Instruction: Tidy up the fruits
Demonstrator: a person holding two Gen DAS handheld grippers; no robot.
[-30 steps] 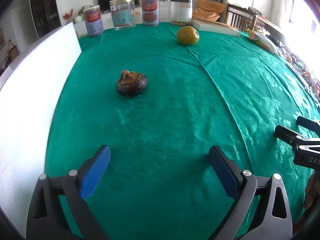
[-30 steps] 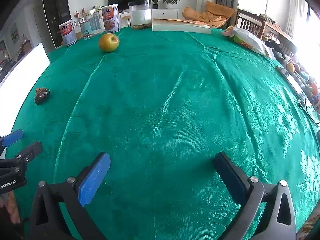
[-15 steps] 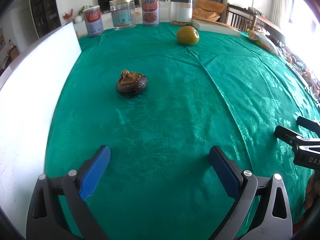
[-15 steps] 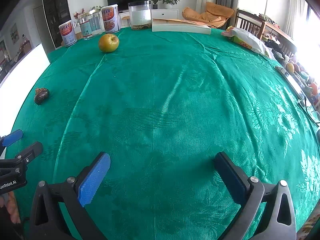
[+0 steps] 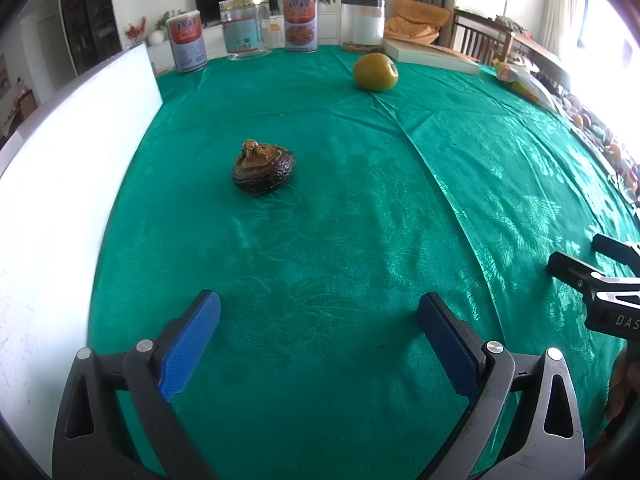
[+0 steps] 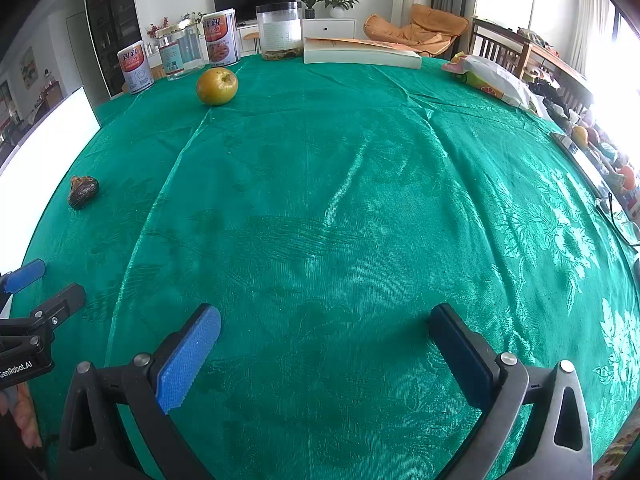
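Observation:
A dark brown wrinkled fruit [image 5: 264,169] lies on the green tablecloth [image 5: 360,240], ahead and a little left of my left gripper [image 5: 320,320], which is open and empty. The fruit also shows at the far left in the right wrist view [image 6: 83,191]. A yellow-green apple [image 5: 375,71] sits far back; it shows in the right wrist view [image 6: 217,86] too. My right gripper [image 6: 324,332] is open and empty over bare cloth, well short of both fruits.
A white board [image 5: 48,184] runs along the table's left edge. Tins and jars [image 5: 302,22], a clear canister [image 6: 279,30] and a book [image 6: 360,53] line the far edge. A snack bag [image 6: 490,80] lies at the far right.
The left gripper has crept slightly forward and left; the brown fruit sits a touch lower in its view. The right gripper has not visibly moved.

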